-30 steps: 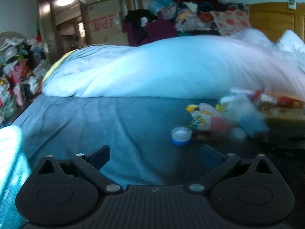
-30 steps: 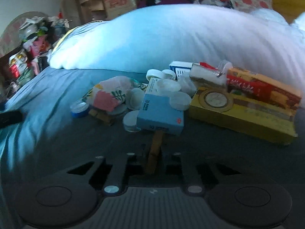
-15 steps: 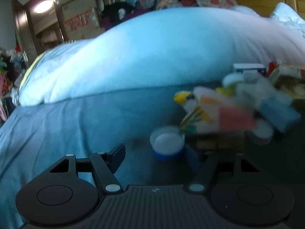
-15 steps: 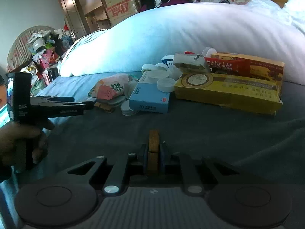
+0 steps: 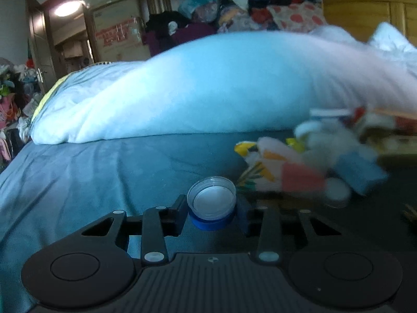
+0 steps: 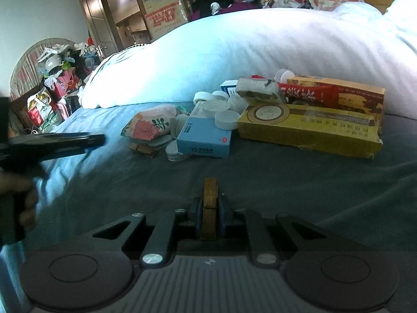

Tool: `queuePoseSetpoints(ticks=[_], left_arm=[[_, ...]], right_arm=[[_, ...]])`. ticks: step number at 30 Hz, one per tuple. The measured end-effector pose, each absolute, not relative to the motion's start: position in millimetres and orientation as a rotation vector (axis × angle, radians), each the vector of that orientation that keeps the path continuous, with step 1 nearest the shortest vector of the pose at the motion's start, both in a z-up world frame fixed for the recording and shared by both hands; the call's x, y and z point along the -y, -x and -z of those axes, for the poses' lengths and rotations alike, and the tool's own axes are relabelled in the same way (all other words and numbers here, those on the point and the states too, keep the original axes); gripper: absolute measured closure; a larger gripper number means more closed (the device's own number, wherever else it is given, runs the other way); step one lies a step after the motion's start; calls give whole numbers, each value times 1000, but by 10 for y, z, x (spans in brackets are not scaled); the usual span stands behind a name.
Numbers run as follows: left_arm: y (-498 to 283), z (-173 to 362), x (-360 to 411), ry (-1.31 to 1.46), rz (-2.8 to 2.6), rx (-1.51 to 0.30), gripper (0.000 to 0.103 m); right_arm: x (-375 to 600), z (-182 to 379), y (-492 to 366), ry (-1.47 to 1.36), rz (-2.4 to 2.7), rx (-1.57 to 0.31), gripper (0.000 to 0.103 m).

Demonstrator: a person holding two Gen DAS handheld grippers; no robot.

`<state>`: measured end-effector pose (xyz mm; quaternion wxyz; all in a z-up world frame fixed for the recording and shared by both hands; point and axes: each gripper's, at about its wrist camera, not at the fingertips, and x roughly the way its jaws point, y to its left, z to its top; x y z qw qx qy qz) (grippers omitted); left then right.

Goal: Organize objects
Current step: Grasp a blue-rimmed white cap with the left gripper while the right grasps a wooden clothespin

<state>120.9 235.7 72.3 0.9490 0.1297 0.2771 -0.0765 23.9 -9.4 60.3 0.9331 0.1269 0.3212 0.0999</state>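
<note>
In the left wrist view my left gripper (image 5: pixel 211 208) is shut on a blue bottle cap (image 5: pixel 211 206) with a white inside, held just above the dark bedsheet. In the right wrist view my right gripper (image 6: pixel 209 210) is shut on a wooden clothespin (image 6: pixel 210 203) that sticks out forward. A pile lies ahead on the bed: a floral pouch (image 6: pixel 149 125), a blue box (image 6: pixel 206 137), white lids (image 6: pixel 226 118), a yellow box (image 6: pixel 310 127) and a red-orange box (image 6: pixel 336 94). The left gripper (image 6: pixel 101 138) shows at the left of the right wrist view, in a hand (image 6: pixel 18 190).
A big white duvet (image 6: pixel 260 49) lies across the bed behind the pile. Cardboard boxes (image 6: pixel 164 13), clothes and bags crowd the far side and the left wall. The pile looks blurred at the right of the left wrist view, with another clothespin (image 5: pixel 410 212) near the edge.
My left gripper came forward to the blue cap and shut on it. My right gripper drew back from the pile, still holding the clothespin.
</note>
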Motion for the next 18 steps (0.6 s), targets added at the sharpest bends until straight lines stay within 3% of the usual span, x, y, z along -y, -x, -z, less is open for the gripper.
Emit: queuePoseSetpoints(ticks=[4, 6, 8, 9, 10, 12, 18], left_arm=[[-828, -1018, -2493, -208, 126, -546, 62], [-749, -1019, -2492, -226, 145, -608, 52], [-639, -924, -2427, -319, 161, -657, 52], [-572, -932, -2421, -318, 163, -642, 46], [-465, -968, -2441, -292, 178, -616, 33], [-365, -974, -2431, -296, 165, -588, 24], [-485, -806, -2332, -369, 124, -588, 25]], right_arm=[[77, -699, -204, -245, -207, -648, 88], [65, -737, -174, -232, -214, -648, 88], [47, -774, -89, -226, -223, -648, 88], [54, -789, -37, -223, -227, -646, 88], [64, -797, 14, -220, -229, -645, 88], [90, -783, 83, -219, -227, -654, 88], [155, -759, 56, -214, -228, -664, 88]])
